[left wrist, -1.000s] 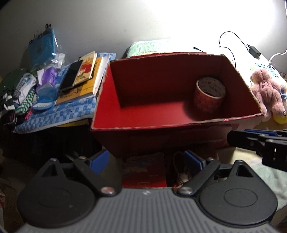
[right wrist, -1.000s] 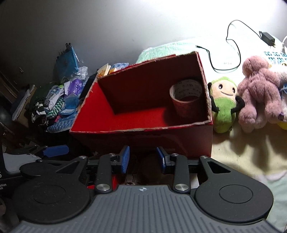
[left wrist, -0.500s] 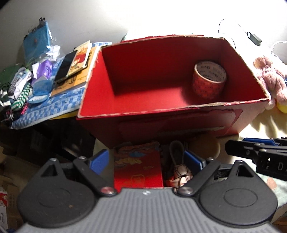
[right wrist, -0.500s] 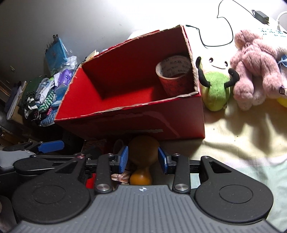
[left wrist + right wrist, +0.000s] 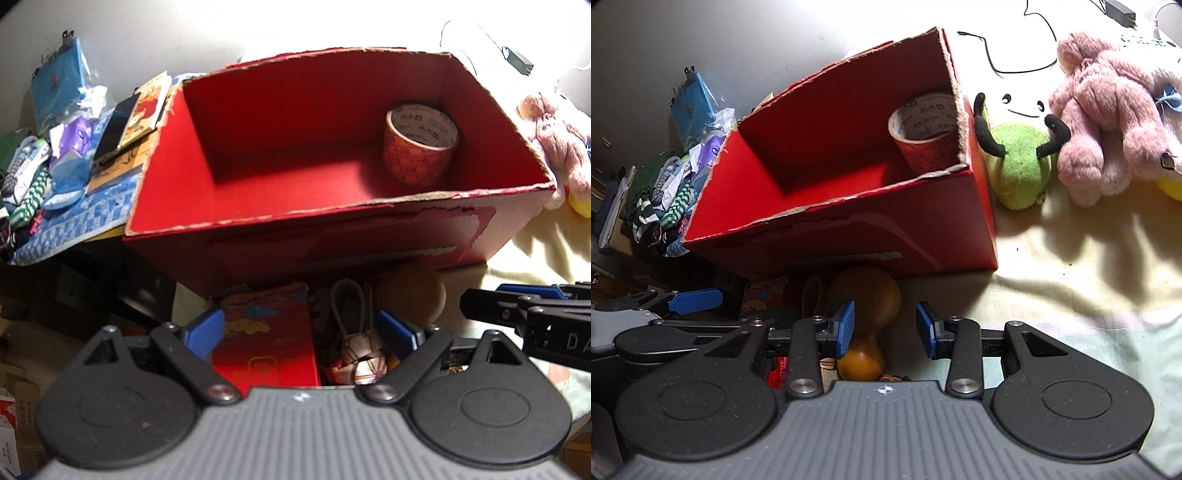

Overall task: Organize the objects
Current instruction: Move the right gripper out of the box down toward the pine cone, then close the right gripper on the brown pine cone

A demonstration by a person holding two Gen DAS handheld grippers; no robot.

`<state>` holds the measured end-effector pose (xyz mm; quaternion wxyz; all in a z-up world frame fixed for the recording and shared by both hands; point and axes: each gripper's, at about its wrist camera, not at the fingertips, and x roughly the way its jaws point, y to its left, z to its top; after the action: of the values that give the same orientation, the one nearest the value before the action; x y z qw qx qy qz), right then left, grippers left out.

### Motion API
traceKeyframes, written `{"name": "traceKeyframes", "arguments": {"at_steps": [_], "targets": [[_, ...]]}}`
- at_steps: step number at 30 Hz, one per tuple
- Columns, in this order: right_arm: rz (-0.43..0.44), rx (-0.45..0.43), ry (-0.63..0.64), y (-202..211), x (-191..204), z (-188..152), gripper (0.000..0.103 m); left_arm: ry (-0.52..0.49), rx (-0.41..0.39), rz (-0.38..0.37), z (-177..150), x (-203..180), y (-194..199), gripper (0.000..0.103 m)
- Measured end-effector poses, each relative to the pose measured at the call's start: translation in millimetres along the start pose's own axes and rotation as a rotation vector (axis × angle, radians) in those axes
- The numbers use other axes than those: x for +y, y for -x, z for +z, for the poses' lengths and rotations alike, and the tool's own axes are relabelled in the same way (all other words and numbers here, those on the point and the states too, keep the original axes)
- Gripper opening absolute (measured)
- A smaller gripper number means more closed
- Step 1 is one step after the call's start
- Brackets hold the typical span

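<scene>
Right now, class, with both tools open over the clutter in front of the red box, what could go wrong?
1. The right tool straddles a smooth wooden gourd; its rounded shape may slip from the pads.
2. The left tool spans both a red packet and a corded trinket, so it may catch both.
3. The red box stands close behind and could be bumped.

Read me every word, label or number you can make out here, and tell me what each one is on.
"DA": white letters on the right gripper, cut off at the frame edge.
Tape roll: printed lettering, too blurred to read.
Book covers: print too small to read.
Red packet: a design, no legible text.
</scene>
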<state>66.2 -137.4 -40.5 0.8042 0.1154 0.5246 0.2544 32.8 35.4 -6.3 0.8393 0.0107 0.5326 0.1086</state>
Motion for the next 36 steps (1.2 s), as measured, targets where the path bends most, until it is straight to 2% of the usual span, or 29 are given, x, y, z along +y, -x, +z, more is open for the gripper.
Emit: {"name": "traceKeyframes", "arguments": {"at_steps": [22,27,32,36], "targets": [[0.023,0.067,-0.031,-9.8,-21.4,1.2,0.04,-0.009,0.069,-0.027,-1.8,-5.5,-15.7,0.091],[0.054,0.108,-0.036,-11.4,-33.1,0.5,0.04,-0.023,0.071,-0.144,-10.4,2.5,-9.7,0.089],[0.15,0.186,-0.041,-15.4,-45.2,-2.7,0.042,-0.089,0.045,-0.278,-27.8,2.6,5.1,0.088],[0.227,0.251,-0.068,-21.2,-52.4,-5.9,0.047,-0.112,0.033,-0.404,-37.6,-5.5,14.0,0.084]]}}
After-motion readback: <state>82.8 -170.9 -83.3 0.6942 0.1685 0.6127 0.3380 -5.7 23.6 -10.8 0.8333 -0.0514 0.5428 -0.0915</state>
